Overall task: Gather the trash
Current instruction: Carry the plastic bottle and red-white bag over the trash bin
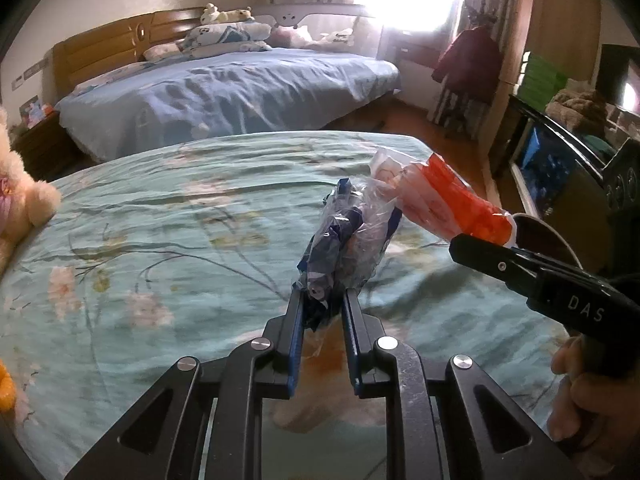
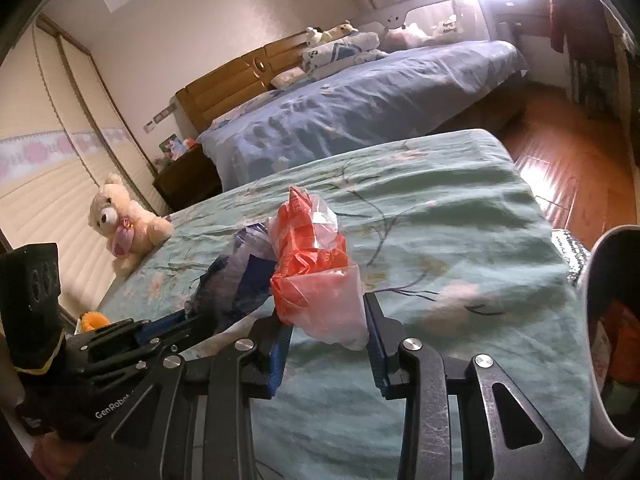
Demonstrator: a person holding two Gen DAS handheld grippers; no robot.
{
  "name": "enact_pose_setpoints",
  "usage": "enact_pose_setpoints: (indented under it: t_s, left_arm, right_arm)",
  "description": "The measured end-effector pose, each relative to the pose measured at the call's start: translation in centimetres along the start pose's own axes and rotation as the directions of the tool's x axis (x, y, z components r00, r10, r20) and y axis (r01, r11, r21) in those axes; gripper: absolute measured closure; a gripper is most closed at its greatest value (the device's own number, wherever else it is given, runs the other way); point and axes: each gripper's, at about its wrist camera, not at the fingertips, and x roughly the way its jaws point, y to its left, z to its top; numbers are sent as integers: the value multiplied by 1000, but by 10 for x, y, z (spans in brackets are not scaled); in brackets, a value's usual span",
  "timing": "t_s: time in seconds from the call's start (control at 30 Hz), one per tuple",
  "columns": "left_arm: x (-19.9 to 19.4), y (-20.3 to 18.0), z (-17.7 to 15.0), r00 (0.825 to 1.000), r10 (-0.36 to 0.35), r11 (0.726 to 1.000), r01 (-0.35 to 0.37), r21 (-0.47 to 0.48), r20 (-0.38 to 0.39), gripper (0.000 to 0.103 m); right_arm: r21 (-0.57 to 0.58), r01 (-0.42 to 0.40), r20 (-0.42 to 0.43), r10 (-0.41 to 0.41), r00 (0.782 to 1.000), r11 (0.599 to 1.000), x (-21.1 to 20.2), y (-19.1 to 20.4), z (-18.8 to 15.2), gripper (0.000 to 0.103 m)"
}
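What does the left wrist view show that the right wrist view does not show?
Only the left wrist view: a dark cabinet along the right wall. Only the right wrist view: a white bin at the right edge. Both: the left gripper shut on a blue wrapper, the right gripper shut on an orange wrapper, above the green bedspread.

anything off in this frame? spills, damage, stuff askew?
Nothing stands out. Left claw grips the blue-and-clear wrapper, right claw grips the orange-and-white bag, both held above the green floral bedspread. No spill visible.
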Motion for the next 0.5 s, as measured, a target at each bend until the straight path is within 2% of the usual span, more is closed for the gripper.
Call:
enact_pose_setpoints:
  t_s: [0.5]
  left_arm:
    - [7, -39, 2, 999, -54, 997, 54, 55, -6, 87]
  right_arm:
    - [59, 55, 31, -57, 998, 997, -33, -40, -10, 69]
